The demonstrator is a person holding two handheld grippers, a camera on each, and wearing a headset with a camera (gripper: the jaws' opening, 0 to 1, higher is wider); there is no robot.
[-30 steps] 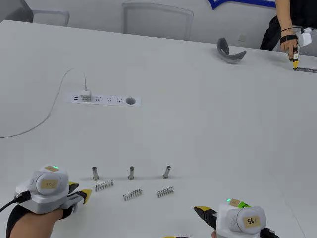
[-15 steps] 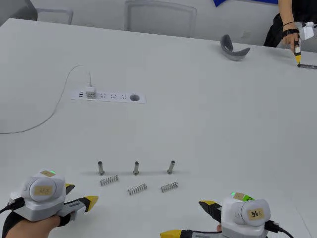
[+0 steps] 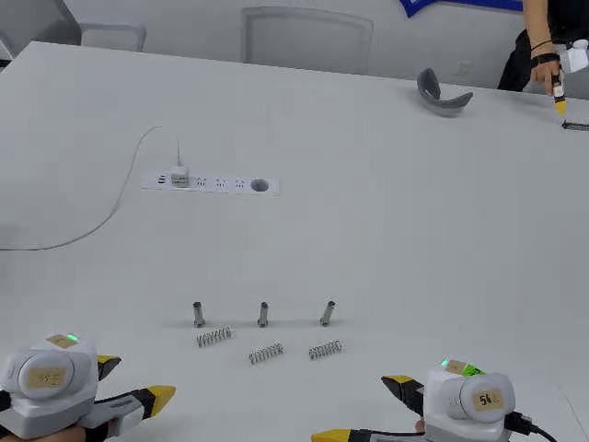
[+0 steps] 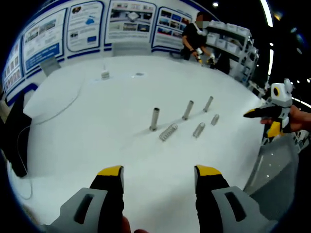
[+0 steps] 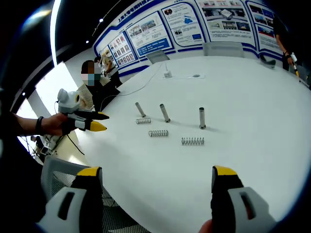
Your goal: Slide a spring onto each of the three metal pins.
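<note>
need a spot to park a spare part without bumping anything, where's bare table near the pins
Widest bare table lies between the power strip and the row of pins, and right of the pins. A narrower strip runs between the springs and the left gripper and right gripper. Crowded: pins and springs sit close together.

The head view looks steeply down from the near edge of the table [image 3: 386, 221]. Both gripper views sit low, facing across it. All 3 share the pins [image 3: 263, 314] and springs [image 3: 266, 353].

three pins [image 3: 263, 314]: upright, in row | three springs [image 3: 266, 353]: lying loose alongside
</note>
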